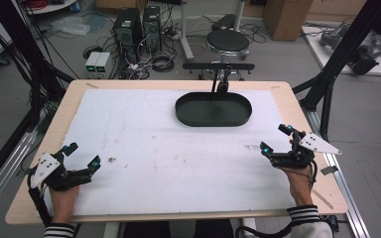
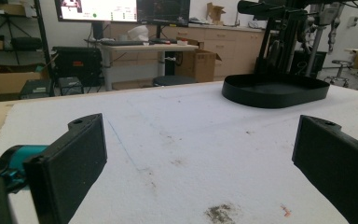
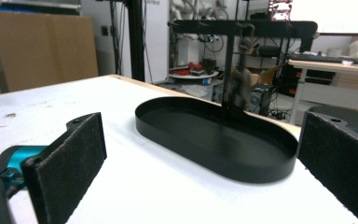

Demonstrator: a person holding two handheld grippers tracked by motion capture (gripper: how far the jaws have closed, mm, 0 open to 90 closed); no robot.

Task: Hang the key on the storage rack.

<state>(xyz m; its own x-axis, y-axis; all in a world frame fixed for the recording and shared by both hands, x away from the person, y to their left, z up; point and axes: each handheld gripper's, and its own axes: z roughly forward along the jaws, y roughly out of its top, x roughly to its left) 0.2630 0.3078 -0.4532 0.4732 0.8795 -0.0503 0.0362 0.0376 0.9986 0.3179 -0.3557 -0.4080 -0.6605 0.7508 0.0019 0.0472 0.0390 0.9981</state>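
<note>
Fingers of my left gripper (image 1: 82, 156) and right gripper (image 1: 276, 139) stood wide apart and empty near the table's (image 1: 287, 96) near corners, I judged as a ready pose, while the black oval tray (image 1: 213, 109) sat by the far edge, unobstructed between both.

Matt black on stained white, with pale wood at the edges.

The tray (image 1: 213, 110) looks like smooth plastic with a dull sheen; the white sheet (image 1: 168, 153) is rough, fibrous and smudged; the table (image 1: 297, 106) is light wood; the fingers (image 3: 70, 163) carry coarse black pads.
</note>
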